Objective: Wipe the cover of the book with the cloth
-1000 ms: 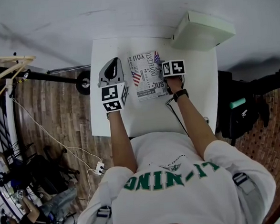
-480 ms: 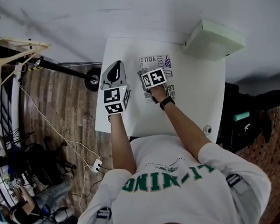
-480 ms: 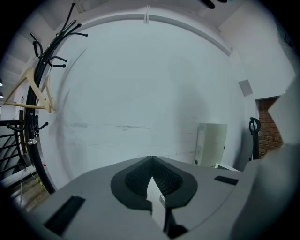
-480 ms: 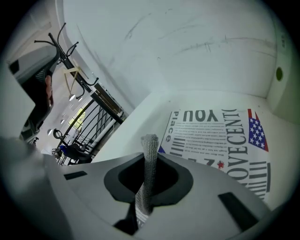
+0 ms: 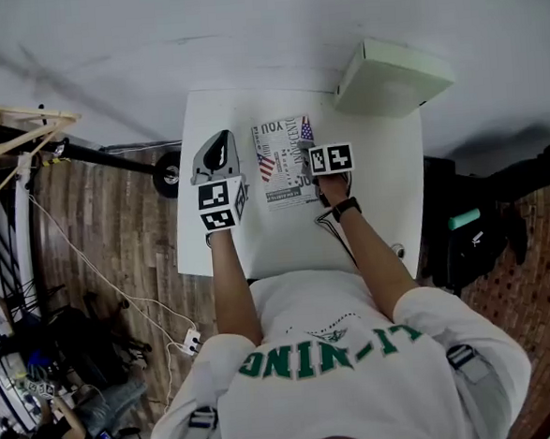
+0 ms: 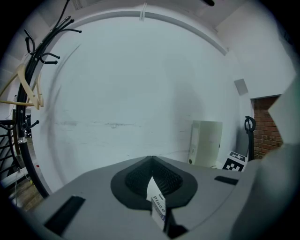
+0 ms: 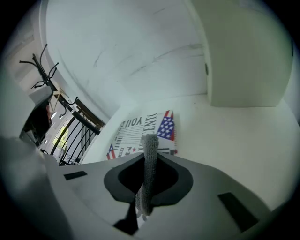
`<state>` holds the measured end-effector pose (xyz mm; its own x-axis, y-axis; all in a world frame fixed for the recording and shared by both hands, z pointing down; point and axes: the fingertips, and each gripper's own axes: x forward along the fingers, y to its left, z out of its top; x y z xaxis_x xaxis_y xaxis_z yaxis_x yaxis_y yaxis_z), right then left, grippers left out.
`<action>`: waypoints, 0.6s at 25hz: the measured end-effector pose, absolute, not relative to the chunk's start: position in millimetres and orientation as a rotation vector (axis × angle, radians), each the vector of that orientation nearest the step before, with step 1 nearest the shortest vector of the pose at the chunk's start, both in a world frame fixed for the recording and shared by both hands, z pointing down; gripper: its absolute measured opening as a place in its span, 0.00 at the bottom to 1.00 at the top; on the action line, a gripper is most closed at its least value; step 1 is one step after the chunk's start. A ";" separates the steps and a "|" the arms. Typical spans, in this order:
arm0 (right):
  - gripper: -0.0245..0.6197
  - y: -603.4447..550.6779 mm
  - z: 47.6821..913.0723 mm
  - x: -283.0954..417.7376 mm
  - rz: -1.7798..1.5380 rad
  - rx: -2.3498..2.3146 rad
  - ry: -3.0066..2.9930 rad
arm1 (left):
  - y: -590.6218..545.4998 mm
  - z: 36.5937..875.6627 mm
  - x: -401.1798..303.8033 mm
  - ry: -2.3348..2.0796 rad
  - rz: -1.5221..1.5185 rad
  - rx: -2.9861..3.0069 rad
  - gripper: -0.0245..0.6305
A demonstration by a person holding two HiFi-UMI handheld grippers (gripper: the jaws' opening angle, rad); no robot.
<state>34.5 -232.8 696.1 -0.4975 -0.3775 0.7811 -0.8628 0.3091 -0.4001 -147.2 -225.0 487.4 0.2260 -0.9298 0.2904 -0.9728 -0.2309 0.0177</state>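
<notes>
- From where I stand, a flat book [image 5: 283,162] with a white cover of black lettering and small stars-and-stripes flags lies on the white rectangular table [image 5: 387,206]. It sits toward the far edge, with a pale rectangular box [image 5: 392,72] beyond its right corner.
- The book's long axis runs away from the person, toward the wall.
- The right gripper [image 7: 150,157] is clamped on a strip of grey knitted cloth [image 7: 150,145], which sticks out past the jaw tips.
- That gripper is at the book's right edge, about midway along it. The cover spreads ahead and to the left of the jaws.
- I cannot tell whether the cloth is touching the cover.
- The left gripper [image 6: 151,160] is closed, tips together. A small white printed tag [image 6: 157,199] shows in the gap behind them.
- It sits just left of the book, apart from it.
- The right hand is clearly the nearer one. Any wiping stroke, I judge, would carry leftward across the cover.
</notes>
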 end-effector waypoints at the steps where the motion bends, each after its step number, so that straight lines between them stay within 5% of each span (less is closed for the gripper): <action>1: 0.09 -234.0 694.7 43.6 1.132 1.115 -2.013 | -226.0 487.5 -143.6 -1.804 0.325 2.306 0.05; 9: 0.09 -236.7 696.0 53.7 1.031 1.165 -1.948 | -224.7 482.0 -138.8 -1.808 0.321 2.325 0.05; 15: 0.09 -225.3 681.4 -23.6 1.052 0.988 -2.096 | -219.6 480.3 -154.6 -1.846 0.323 2.295 0.04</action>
